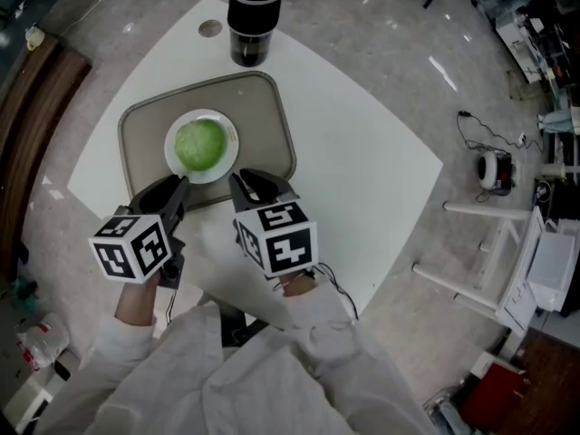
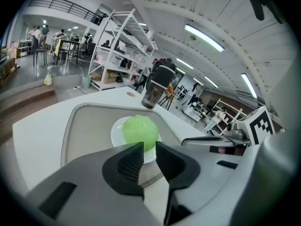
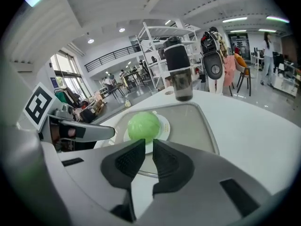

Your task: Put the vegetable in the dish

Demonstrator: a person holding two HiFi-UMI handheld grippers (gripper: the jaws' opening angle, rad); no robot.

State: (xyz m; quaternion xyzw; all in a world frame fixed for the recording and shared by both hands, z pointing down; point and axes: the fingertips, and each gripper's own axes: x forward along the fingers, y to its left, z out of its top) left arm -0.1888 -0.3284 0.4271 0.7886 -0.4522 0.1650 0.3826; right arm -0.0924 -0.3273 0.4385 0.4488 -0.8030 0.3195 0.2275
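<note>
A round green vegetable lies on a white dish inside a grey tray. My left gripper hovers at the tray's near edge, just left of the dish. Its jaws stand a narrow gap apart with nothing between them. My right gripper is beside it, a little right of the dish, also slightly open and empty. In the left gripper view the vegetable shows just beyond the left gripper. From the right gripper, the vegetable sits on the dish straight ahead.
A dark tumbler with a black lid stands on the white table beyond the tray's far edge. A small round hole is in the table to its left. White racks and cables lie on the floor at the right.
</note>
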